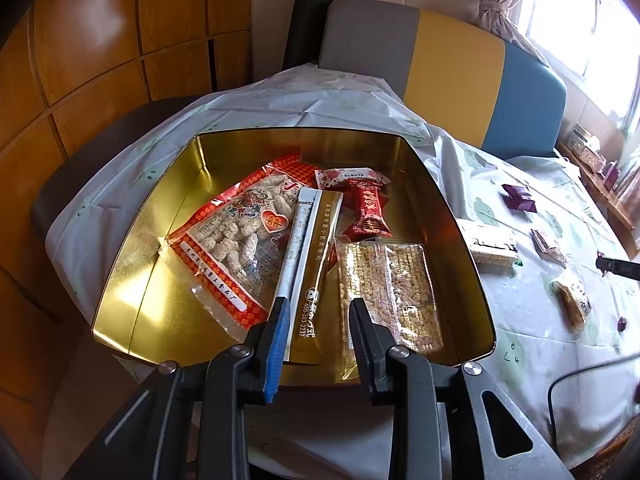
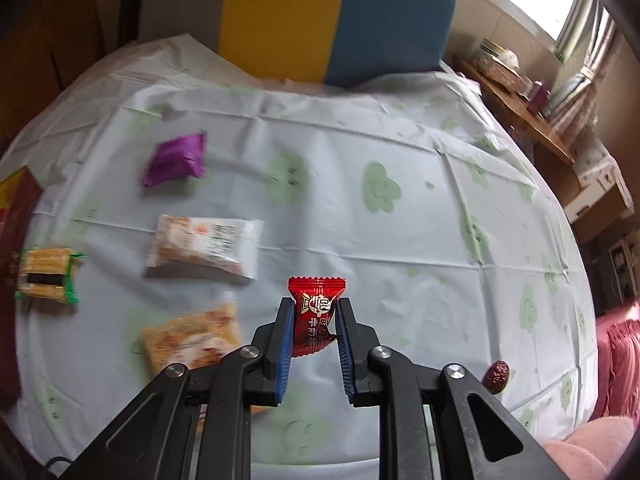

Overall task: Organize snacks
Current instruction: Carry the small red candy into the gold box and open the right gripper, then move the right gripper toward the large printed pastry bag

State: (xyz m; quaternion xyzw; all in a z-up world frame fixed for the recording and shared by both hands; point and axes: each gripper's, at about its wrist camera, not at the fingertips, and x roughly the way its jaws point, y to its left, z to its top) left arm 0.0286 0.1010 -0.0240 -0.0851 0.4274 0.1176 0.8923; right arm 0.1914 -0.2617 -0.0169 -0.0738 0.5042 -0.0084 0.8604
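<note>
A gold tin [image 1: 296,133] sits on the pale tablecloth and holds a red bag of puffed sticks [image 1: 236,236], a long gold sachet [image 1: 316,240], a red wrapped bar [image 1: 366,208] and a clear pack of brittle [image 1: 392,280]. My left gripper [image 1: 320,312] hovers over the tin's near side, open, with nothing pinched between its fingers. In the right wrist view my right gripper [image 2: 314,304] is shut on a small red candy [image 2: 316,312], lifted off the cloth. Loose on the table lie a purple packet [image 2: 176,158], a white packet [image 2: 206,248], a yellow-green pack [image 2: 48,276] and an orange packet [image 2: 192,338].
A dried red date [image 2: 496,376] lies near the table's right edge. A grey, yellow and blue chair back [image 1: 452,68] stands behind the round table. A wooden shelf [image 2: 520,92] with clutter runs under the window at right. A black cable [image 1: 580,380] crosses the near right cloth.
</note>
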